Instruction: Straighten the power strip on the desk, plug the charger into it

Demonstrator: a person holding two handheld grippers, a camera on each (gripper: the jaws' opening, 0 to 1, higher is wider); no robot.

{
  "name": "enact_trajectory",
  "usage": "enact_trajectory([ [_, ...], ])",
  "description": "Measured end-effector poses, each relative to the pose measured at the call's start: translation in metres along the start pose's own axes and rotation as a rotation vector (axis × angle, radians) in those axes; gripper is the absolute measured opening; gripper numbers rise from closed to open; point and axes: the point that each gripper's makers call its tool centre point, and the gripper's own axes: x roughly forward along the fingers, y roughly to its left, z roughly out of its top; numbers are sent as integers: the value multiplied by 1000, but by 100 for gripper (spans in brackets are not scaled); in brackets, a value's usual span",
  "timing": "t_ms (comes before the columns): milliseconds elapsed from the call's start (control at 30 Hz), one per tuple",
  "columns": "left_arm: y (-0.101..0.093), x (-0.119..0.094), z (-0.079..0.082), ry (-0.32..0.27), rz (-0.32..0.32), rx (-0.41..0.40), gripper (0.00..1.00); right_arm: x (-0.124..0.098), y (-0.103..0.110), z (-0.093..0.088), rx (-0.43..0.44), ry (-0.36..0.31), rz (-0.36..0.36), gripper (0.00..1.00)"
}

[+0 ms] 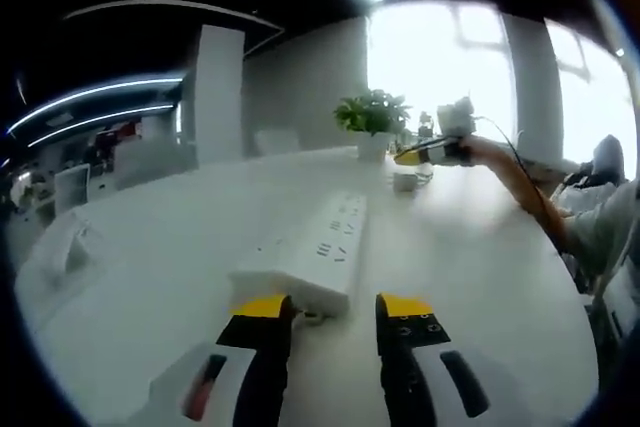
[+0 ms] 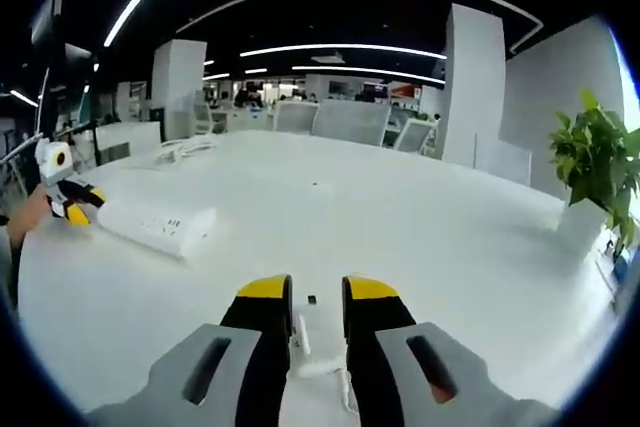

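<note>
- While the left tongs [image 1: 333, 309] stand apart at the near end of the long white plastic power strip [image 1: 312, 250], gripping nothing, a careless push could pivot it crooked on the smooth worktop.
- Right tongs [image 2: 317, 292] sit nearly together over a thin white cable [image 2: 318, 365]; whether they clamp the charger I cannot tell, and a snagged cord might drag.
- White glossy worktop [image 2: 400, 217] offers little friction.
- Open office: white pillar [image 2: 474, 87], ceiling light strips [image 2: 340, 48], green potted plant [image 1: 373, 115] near bright windows.
</note>
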Motion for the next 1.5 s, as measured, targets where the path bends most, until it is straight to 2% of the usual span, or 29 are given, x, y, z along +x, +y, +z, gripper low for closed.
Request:
enact_trajectory([
  [367, -1, 0, -2, 5, 2, -2, 34, -1, -2, -20, 19, 90, 8, 23],
  [500, -3, 0, -2, 0, -11, -9, 34, 0, -2, -29, 20, 132, 4, 28],
  [967, -2, 0, -1, 3, -12, -10, 34, 5, -5, -48, 4, 227, 14, 30],
  [1500, 0, -1, 1, 0, -8, -10, 34, 5, -1, -56, 5, 256, 21, 29],
])
